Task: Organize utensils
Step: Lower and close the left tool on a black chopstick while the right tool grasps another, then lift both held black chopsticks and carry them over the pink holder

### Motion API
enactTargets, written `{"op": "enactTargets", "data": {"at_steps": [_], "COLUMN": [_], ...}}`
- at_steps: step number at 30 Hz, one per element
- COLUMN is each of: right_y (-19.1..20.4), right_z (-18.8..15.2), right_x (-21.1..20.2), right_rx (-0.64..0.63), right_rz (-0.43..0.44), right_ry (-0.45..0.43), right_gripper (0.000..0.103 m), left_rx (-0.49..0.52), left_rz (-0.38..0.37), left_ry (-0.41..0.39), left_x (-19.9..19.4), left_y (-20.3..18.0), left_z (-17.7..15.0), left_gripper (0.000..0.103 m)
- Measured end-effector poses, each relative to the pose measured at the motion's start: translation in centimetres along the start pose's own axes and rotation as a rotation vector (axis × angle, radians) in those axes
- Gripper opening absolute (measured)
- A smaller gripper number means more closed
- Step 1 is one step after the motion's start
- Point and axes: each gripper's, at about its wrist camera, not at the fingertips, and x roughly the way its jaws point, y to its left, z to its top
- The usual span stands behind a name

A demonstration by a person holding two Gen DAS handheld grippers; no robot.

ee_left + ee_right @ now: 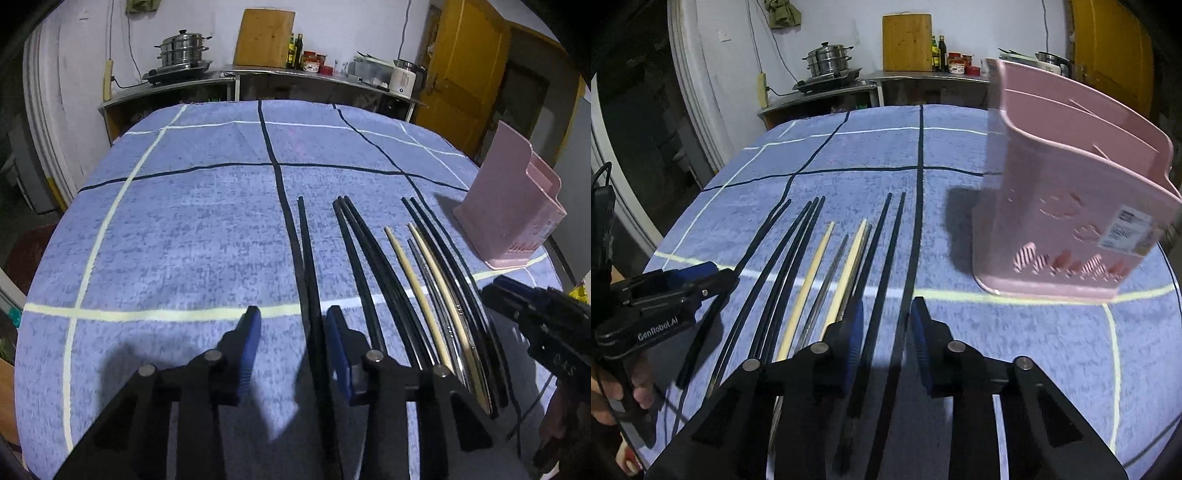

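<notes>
Several chopsticks lie side by side on the blue checked tablecloth (184,229): black pairs (354,258) (798,254), pale wooden ones (406,266) (812,280) and a metal one (831,280). A pink utensil holder (513,214) (1067,206) stands upright to their right. My left gripper (293,321) is open and low over the leftmost black pair (308,266), which lies between its fingers. My right gripper (886,314) is open over the rightmost black pair (882,251). Each gripper also shows in the other's view: the right one (535,317), the left one (665,295).
The table's far edge meets a steel counter (295,74) with a steamer pot (184,48), a wooden cutting board (264,37), bottles and a kettle (404,77). A yellow door (469,66) stands at the back right.
</notes>
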Motion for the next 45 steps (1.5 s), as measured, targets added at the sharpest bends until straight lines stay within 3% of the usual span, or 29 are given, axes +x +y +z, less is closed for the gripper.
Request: {"op": "enactTargets", "data": {"at_steps": [5,19,23,27,35,45], "right_y": [-0.1,0.4,0.4,0.1,-0.3,-0.1], "right_z": [1.0,3.1,3.7,4.1,4.5,5.0], "right_x": [1.8,4.5,4.9,4.9,1.9,-4.4], "right_rx": [0.004,-0.011,-0.016,0.003,0.014,0.006], "right_rz": [-0.005,-0.033,-0.035,-0.013,0.015,0.05], "right_ry": [0.024,0.074,0.087,0.093,0.036,-0.082], "right_gripper": [0.019,0.014,0.008,0.006,0.006,0.006], "left_rx": [0.016,0.07,0.059,0.039,0.013,0.029], "left_rz": [0.0,0.038,0.048,0.047,0.009,-0.028], "left_ry": [0.006,0.022,0.028,0.037,0.005,-0.113], "left_x": [0.6,2.0,2.1,2.3,0.4,-5.9], "left_y": [-0.3,-1.1,-1.2,-1.2,-0.9,-1.4], "left_z": [0.7,2.5,2.7,3.2,3.7,5.0], "left_gripper": [0.028,0.025,0.007,0.006,0.006,0.006]}}
